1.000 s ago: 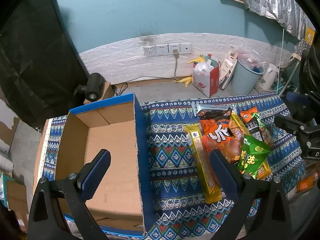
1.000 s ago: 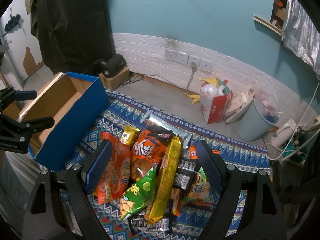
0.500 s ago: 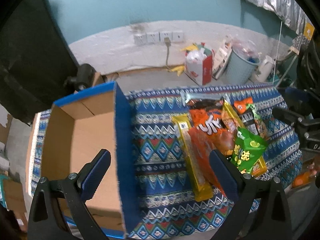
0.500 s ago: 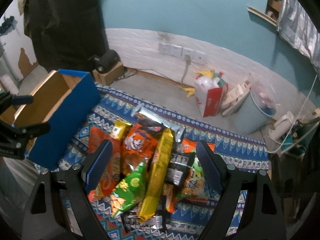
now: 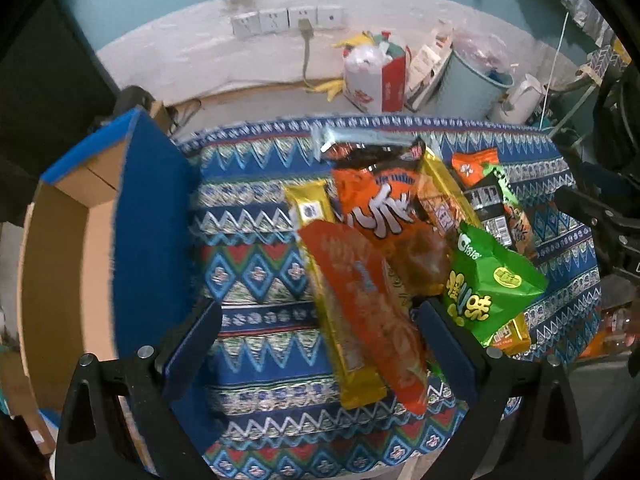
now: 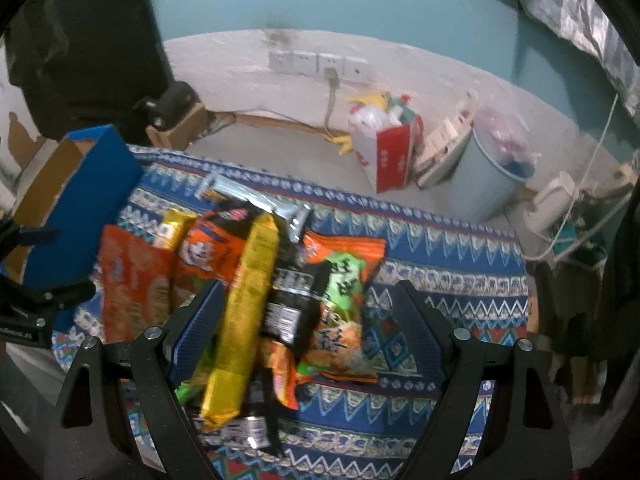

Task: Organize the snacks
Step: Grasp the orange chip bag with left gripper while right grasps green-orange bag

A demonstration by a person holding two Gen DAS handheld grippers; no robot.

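A pile of snack packets lies on the patterned tablecloth [image 5: 256,280]: a long orange-red packet [image 5: 368,312], a gold bar packet [image 5: 340,320], an orange chip bag [image 5: 384,216], a green bag [image 5: 488,284]. An open cardboard box with blue sides [image 5: 152,216] stands left of them. My left gripper [image 5: 320,344] is open above the orange-red and gold packets, holding nothing. My right gripper [image 6: 308,328] is open over the long yellow packet [image 6: 248,304], a black packet [image 6: 292,296] and an orange-green bag [image 6: 344,288], holding nothing.
The box [image 6: 80,188] sits at the table's left end. Behind the table on the floor stand a red-and-white bag of rubbish [image 6: 384,144], a pale blue bin [image 6: 492,172] and a white kettle [image 6: 556,200]. Wall sockets [image 5: 288,20] are on the white brick strip.
Both grippers have moved right and down toward the snack pile. The box has slid to the left edge of the left wrist view. Both stay open and empty.
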